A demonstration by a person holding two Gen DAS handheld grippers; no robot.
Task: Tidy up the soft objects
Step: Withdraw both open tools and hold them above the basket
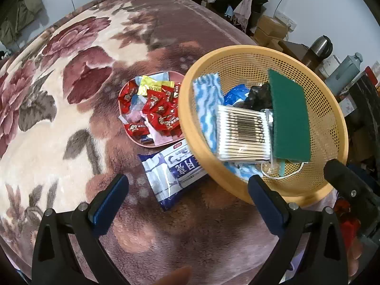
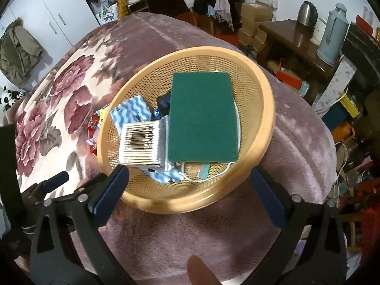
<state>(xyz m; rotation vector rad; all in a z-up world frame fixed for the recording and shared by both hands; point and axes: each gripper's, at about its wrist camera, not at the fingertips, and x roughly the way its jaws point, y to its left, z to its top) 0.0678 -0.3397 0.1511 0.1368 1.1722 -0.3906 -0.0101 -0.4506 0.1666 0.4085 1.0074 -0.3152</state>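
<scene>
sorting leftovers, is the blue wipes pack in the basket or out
Out. The blue wipes pack lies on the blanket, one end under the basket rim, beside the candy plate.

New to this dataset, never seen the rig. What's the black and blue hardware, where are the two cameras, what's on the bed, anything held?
No robot: a person holds a pair of tongs in each hand, with a fisheye camera on each looking along the fingers. The left tongs and right tongs both stand open and hold nothing. On the floral blanket sits an orange mesh basket holding a green scouring pad, a cotton swab pack and a blue-white cloth. Beside it lie a pink candy plate and a blue-white packet.
</scene>
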